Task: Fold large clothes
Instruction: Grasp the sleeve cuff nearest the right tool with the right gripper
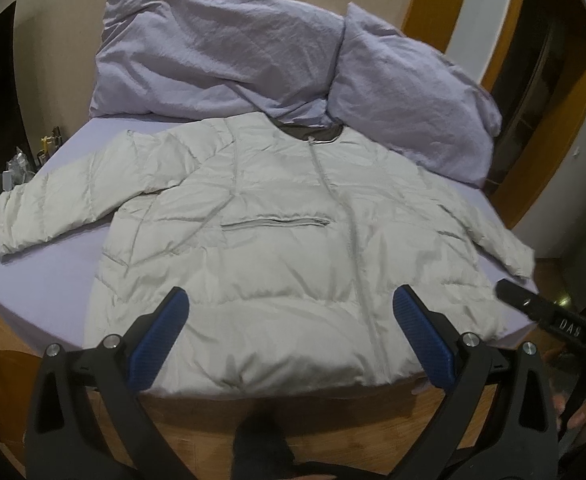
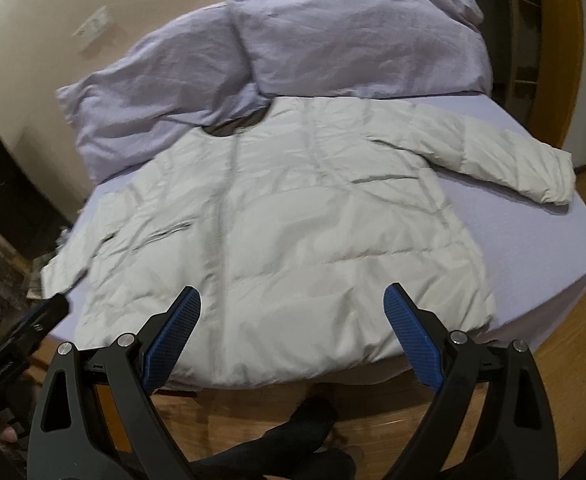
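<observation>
Jaws spread wide, you hold both grippers empty just short of the pale grey quilted jacket (image 1: 277, 248), apparently ready to grasp its hem.

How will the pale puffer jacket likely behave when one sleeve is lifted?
The puffer jacket looks quilted and airy, so probably light for its bulk. Its creased shell suggests it will flop and drape. The smooth fabric may slide on the lilac bedsheet.
</observation>
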The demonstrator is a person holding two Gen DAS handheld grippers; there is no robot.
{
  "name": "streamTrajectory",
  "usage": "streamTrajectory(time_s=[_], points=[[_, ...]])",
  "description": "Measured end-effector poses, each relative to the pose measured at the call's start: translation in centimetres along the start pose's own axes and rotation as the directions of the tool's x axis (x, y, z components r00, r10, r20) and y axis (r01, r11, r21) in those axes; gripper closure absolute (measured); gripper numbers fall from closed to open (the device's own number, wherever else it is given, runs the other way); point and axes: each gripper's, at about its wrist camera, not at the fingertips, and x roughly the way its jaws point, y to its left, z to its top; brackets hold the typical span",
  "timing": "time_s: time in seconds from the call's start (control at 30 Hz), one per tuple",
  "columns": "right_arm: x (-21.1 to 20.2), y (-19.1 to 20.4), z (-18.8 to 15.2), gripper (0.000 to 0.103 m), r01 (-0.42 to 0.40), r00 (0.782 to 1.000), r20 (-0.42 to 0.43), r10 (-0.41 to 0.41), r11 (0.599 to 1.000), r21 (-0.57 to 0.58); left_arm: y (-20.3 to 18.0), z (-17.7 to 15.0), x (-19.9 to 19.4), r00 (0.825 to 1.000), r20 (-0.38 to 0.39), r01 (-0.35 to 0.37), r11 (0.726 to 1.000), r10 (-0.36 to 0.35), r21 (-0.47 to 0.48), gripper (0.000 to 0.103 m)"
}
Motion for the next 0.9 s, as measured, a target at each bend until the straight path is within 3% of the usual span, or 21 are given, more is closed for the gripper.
streamTrajectory(time_s=[0.13, 0.3, 0.47, 0.67, 0.8, 0.9], points=[[2.6, -5.0, 2.3, 0.008, 0.081, 0.996, -0.046, -0.076, 0.99, 0.114, 0.2, 1.2, 2.0, 0.998, -0.017, -0.053, 0.998, 0.053, 0.029, 0.002], [4.9, -13.5, 5.3, 0.009, 0.206, 0.978, -0.095, -0.186, 0.933, 0.294, 1.1, 2.8, 5.1, 0.994, -0.064, -0.087, 0.996, 0.089, 0.033, 0.002], [5.7, -21.5, 7.4, 0.019, 0.33, 0.944, -0.131, -0.304, 0.831, 0.449, 2.6, 4.1, 7.4, 0.991, -0.096, -0.095, 0.995, 0.095, 0.009, 0.002], [6.4, -29.5, 8.0, 0.029, 0.446, 0.89, -0.217, -0.4, 0.673, 0.589, 4.3, 5.3, 9.3, 0.985, -0.119, -0.123, 0.992, 0.122, -0.005, 0.002], [6.4, -32.5, 7.6, 0.03, 0.462, 0.879, -0.25, -0.406, 0.593, 0.659, 5.3, 5.8, 10.5, 0.981, -0.141, -0.136, 0.991, 0.133, -0.009, 0.002], [6.8, -33.2, 7.2, 0.034, 0.464, 0.878, -0.268, -0.396, 0.568, 0.68, 5.5, 6.0, 11.1, 0.98, -0.153, -0.133, 0.991, 0.129, -0.012, 0.002]])
